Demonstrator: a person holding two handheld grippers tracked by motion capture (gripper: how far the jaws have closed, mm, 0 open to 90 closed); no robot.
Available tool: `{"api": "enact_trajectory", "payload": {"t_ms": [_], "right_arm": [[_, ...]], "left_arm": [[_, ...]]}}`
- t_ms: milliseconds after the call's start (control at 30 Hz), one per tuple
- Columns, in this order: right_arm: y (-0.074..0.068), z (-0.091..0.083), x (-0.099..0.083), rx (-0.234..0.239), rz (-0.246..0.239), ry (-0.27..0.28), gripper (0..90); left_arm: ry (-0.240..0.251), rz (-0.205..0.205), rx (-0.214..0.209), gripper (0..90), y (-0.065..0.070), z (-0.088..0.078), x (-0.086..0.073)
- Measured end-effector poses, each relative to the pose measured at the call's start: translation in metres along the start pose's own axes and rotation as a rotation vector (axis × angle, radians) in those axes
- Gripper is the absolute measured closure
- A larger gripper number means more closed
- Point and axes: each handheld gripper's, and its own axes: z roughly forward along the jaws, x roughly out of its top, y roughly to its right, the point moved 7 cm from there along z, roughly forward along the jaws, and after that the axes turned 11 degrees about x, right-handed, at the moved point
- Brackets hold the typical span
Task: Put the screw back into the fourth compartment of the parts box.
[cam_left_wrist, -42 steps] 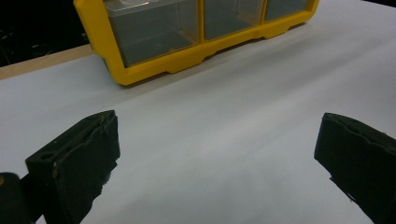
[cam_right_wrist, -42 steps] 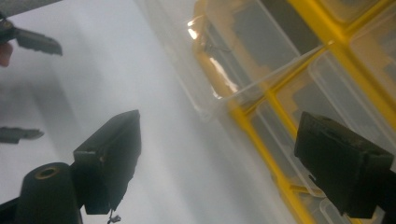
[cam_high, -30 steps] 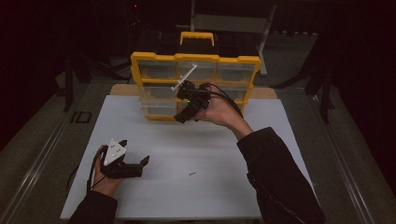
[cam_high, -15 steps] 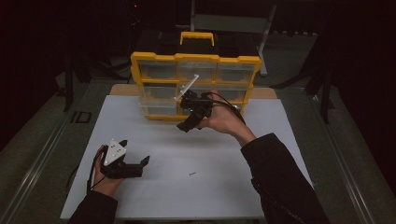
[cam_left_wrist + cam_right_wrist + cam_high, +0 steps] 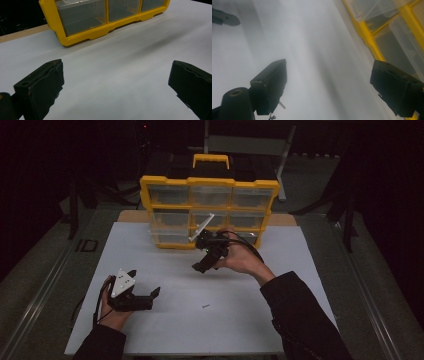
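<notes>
- A person works two hand-held grippers over a white tabletop (image 5: pixel 280 320); the right gripper (image 5: pixel 202 265) hangs just in front of a yellow drawer organiser (image 5: pixel 207 182) that stands at the far edge, its jaws spread wide and holding nothing.
- The left gripper (image 5: pixel 152 293) rests near the front left corner, jaws also wide and empty, pointing toward the middle of the tabletop.
- A small screw (image 5: pixel 205 306) lies alone on the tabletop, nearer the front edge than the far one, between the two grippers and apart from both.
- The step in hand appears to be fetching that screw for one of the organiser's clear drawers (image 5: pixel 210 196).
- To do it well, the right gripper would likely need to swing down and toward the front edge, then line its jaws across the screw's shaft.
- The jaws should narrow before closing, since so slight a part may skid on the smooth surface.
- A drawer in the middle row looks tilted open; which compartment is meant cannot be told.
</notes>
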Motion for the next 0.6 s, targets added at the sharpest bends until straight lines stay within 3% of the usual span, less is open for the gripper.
{"api": "enact_trajectory", "payload": {"t_ms": [600], "right_arm": [[-0.009, 0.027, -0.027, 0.036, -0.03, -0.049, 14.2]], "left_arm": [[-0.001, 0.002, -0.001, 0.8, 0.0, 0.0, 0.0]]}}
